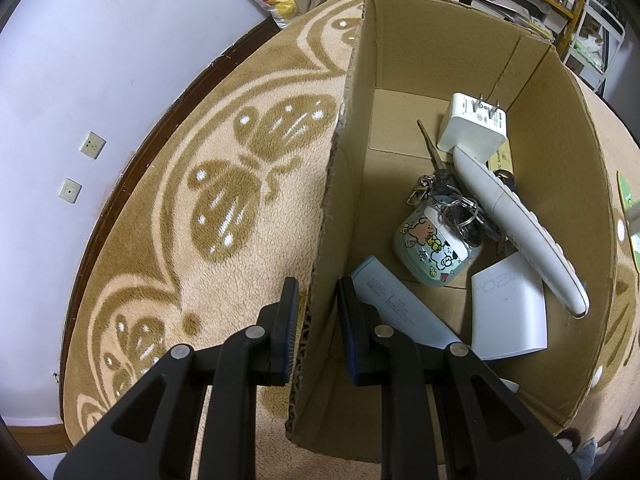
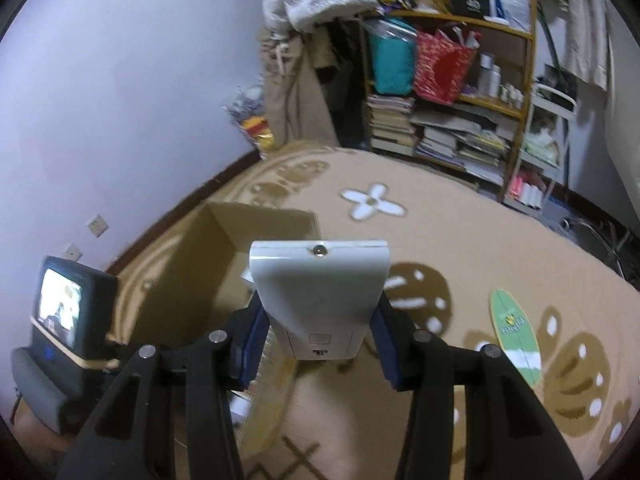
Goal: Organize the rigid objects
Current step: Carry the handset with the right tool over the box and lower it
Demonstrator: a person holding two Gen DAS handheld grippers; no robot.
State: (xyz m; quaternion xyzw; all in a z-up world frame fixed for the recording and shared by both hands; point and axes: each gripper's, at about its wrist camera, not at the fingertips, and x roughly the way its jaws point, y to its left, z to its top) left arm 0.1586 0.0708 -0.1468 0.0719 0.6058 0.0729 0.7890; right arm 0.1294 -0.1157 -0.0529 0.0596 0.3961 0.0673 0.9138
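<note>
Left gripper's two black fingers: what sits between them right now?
In the left wrist view, the left gripper is shut on the left wall of the open brown cardboard box; only that corrugated wall lies between its fingers.

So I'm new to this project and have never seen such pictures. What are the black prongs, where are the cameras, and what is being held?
A person holds two handheld grippers, each with a forward-looking fisheye camera. The left gripper is shut on the cardboard box wall, steadying it on the patterned carpet. Inside lie a wall charger, remote control, keys, cartoon case and power bank. The right gripper is shut on a white flat device above the carpet; a green surfboard-shaped item lies there.
</note>
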